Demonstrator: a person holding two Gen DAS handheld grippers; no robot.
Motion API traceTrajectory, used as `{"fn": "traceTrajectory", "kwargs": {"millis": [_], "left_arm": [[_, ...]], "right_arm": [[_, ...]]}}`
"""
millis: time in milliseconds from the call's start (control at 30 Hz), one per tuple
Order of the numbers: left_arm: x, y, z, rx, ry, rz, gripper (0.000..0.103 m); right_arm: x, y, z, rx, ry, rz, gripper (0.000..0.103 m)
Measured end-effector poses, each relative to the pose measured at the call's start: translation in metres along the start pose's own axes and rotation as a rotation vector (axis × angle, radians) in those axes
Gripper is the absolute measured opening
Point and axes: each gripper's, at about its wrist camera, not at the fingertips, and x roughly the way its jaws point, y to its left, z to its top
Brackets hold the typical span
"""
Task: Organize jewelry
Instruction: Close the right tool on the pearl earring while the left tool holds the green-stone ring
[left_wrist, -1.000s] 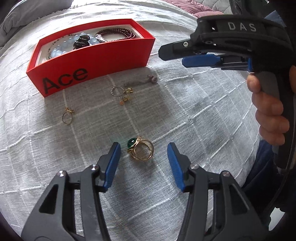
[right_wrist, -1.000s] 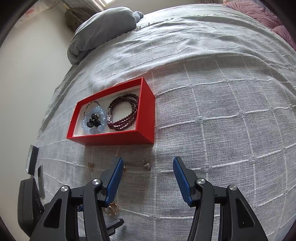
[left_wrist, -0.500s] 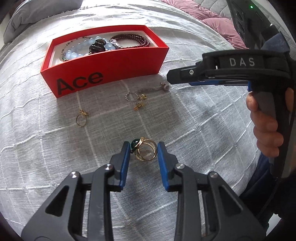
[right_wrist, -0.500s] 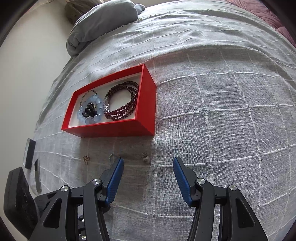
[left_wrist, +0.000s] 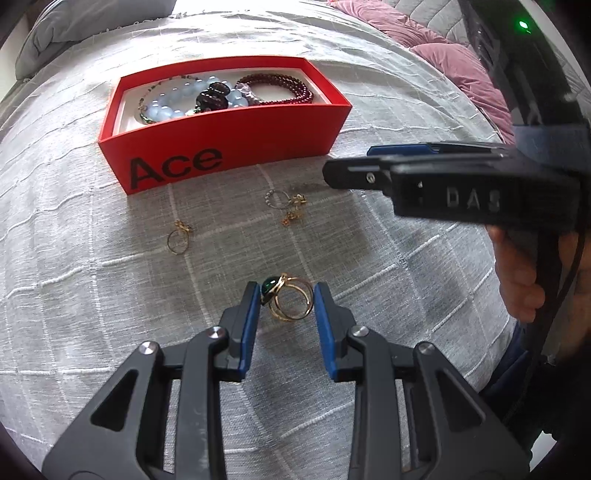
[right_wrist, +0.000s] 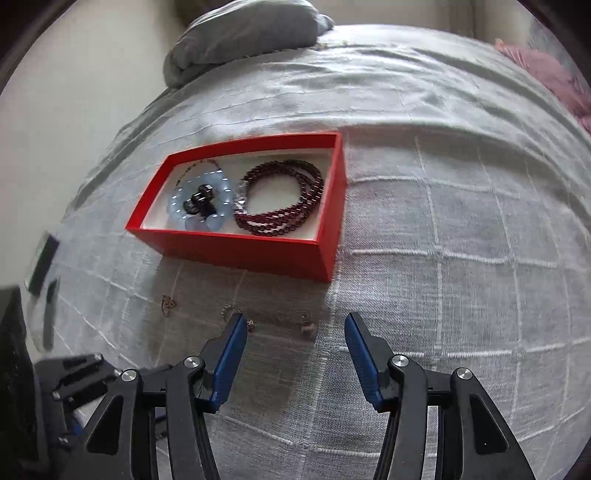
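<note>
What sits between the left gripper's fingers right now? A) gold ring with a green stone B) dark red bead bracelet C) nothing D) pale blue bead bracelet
A: in the left wrist view the gold ring lies on the bedspread between the left gripper fingers; both bracelets are in the red box.

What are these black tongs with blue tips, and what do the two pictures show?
They are hand-held grippers, one in each of a person's hands, each carrying a camera that looks along its fingers. One picture looks from the left gripper: it is closed on a gold ring with a green stone, lying on a grey bedspread. The right gripper, seen in the other picture, is open and empty. Smaller rings lie loose before a red box that holds bead bracelets.
</note>
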Motion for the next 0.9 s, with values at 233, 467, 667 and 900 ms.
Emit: {"fn": "traceTrajectory", "kwargs": {"millis": [233,467,667,900], "left_arm": [[0.000,0.015,0.004,-0.044,0.007,0.016,0.032],[-0.001,0.018,0.006,-0.051,0.006,0.017,0.032],[-0.004,0.022,0.005,-0.058,0.007,0.021,0.032],[-0.006,0.026,0.006,-0.068,0.006,0.026,0.032]], "right_arm": [[0.005,0.053,-0.022,-0.449,-0.044,-0.171,0.037],[0.019,0.052,-0.024,-0.498,-0.025,-0.182,0.036],[0.030,0.057,-0.025,-0.544,-0.022,-0.190,0.028],[0.041,0.058,-0.015,-0.546,-0.007,-0.175,0.018]]}}
